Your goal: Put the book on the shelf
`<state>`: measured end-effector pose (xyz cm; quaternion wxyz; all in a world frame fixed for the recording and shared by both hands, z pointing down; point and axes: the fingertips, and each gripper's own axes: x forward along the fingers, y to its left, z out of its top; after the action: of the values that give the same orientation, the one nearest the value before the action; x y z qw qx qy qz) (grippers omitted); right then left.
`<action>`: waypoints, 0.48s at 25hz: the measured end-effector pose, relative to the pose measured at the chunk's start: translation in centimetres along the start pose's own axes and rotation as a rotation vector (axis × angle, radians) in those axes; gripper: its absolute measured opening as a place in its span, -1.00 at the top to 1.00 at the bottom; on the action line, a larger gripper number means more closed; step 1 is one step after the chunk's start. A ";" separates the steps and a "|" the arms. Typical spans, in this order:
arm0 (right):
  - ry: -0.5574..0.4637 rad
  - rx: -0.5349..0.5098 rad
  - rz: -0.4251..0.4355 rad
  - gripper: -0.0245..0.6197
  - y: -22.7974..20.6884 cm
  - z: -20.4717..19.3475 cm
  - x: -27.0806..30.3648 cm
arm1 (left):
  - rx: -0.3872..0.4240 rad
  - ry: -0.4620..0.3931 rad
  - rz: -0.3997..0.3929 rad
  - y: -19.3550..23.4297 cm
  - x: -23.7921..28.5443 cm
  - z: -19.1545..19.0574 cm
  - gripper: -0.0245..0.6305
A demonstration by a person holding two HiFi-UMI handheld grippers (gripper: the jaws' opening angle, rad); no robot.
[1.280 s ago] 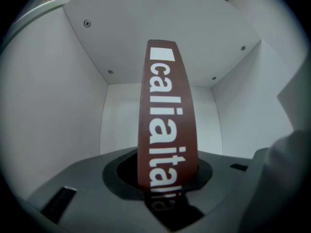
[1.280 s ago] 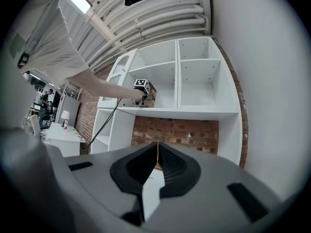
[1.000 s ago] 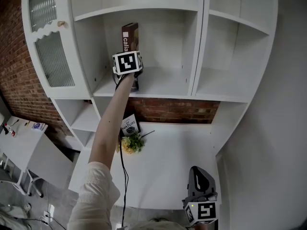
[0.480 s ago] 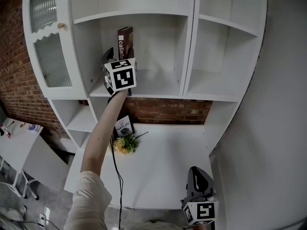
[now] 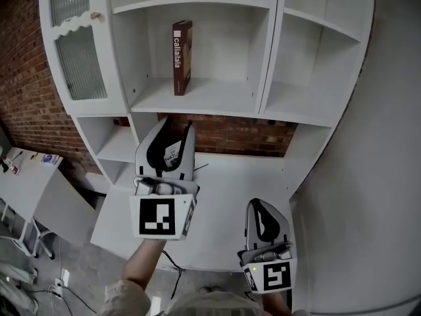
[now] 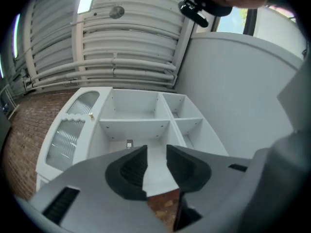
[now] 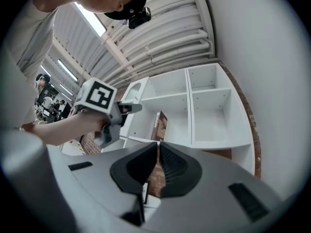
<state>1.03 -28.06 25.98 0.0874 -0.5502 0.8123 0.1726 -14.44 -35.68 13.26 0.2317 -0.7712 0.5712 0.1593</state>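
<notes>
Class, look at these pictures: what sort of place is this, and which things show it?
Probably a mock study corner inside a large hall: a white shelf unit holding a book, a brick wall, a ribbed industrial roof.

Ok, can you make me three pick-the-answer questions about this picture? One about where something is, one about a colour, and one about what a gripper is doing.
1. Where is the brown book?
A. lying on the table
B. standing on a shelf
C. on the floor

2. What colour is that shelf?
A. white
B. black
C. blue

3. How are the left gripper's jaws?
A. shut on the book
B. shut on a cup
C. apart and empty

Answers: B, it stands upright there, spine facing out. A, the shelf is plainly white. C, the jaws have just closed partway, but there is a gap with nothing between them.
</notes>
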 end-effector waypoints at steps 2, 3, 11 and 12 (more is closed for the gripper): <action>-0.059 -0.013 -0.003 0.87 1.1 1.2 0.7 | 0.003 0.006 0.017 -0.6 -3.5 -0.4 0.84; -0.082 -0.016 -0.002 0.87 1.7 1.6 1.0 | 0.013 0.029 0.032 -0.7 -5.3 -1.1 0.87; -0.014 0.054 0.173 0.87 8.1 -1.1 0.6 | -0.026 0.289 0.140 -2.8 -17.5 -9.6 0.89; 0.002 0.063 0.190 0.87 8.6 -1.8 0.5 | -0.024 0.304 0.150 -2.8 -18.3 -10.1 0.89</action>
<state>-7.05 -26.26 29.06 0.0870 -0.4678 0.8660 0.1538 -17.44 -25.66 31.58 0.1208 -0.7443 0.6537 0.0642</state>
